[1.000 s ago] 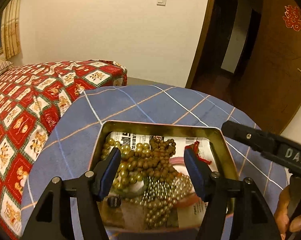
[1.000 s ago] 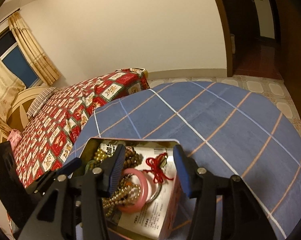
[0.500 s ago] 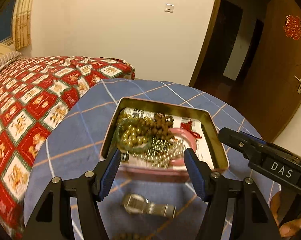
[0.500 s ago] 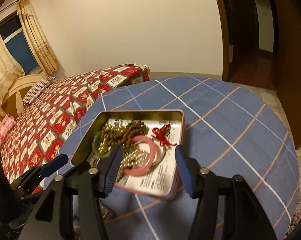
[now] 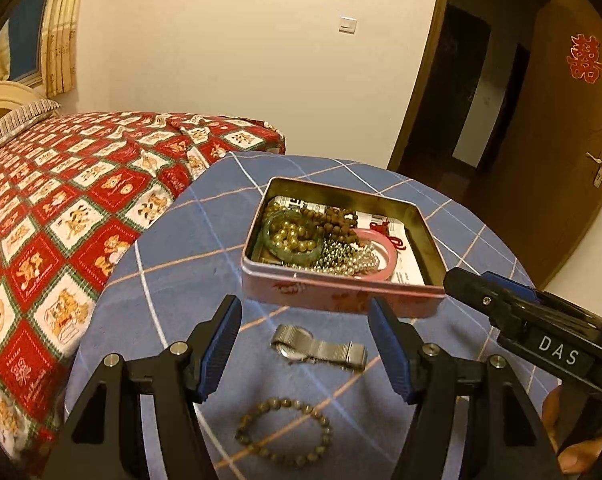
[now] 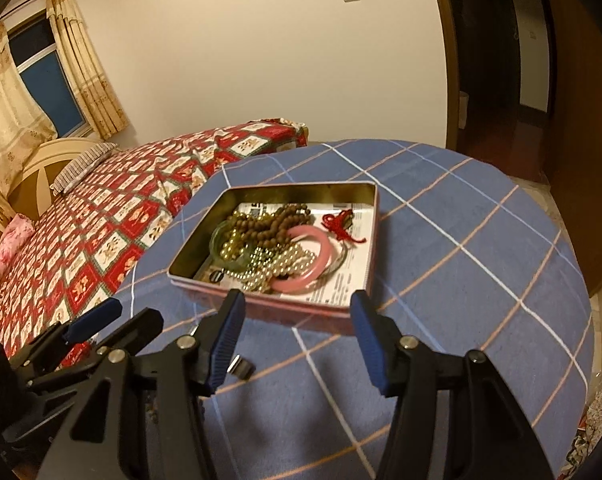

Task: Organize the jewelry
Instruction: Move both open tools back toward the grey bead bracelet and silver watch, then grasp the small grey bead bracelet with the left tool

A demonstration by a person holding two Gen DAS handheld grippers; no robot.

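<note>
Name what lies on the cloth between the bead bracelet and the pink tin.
A silver mesh-band watch lies between the bead bracelet and the pink tin, seen from the left wrist.

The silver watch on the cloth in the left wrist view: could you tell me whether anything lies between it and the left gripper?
Nothing visible does. The silver watch lies on bare cloth just ahead of the open, empty left gripper, between it and the tin. The bead bracelet sits nearer, below the fingers.

Watch (image 6: 240,366) mostly hidden behind jaws

Red patchwork bed (image 5: 81,208), curtained window (image 6: 41,76), open wooden door (image 5: 561,160).
</note>
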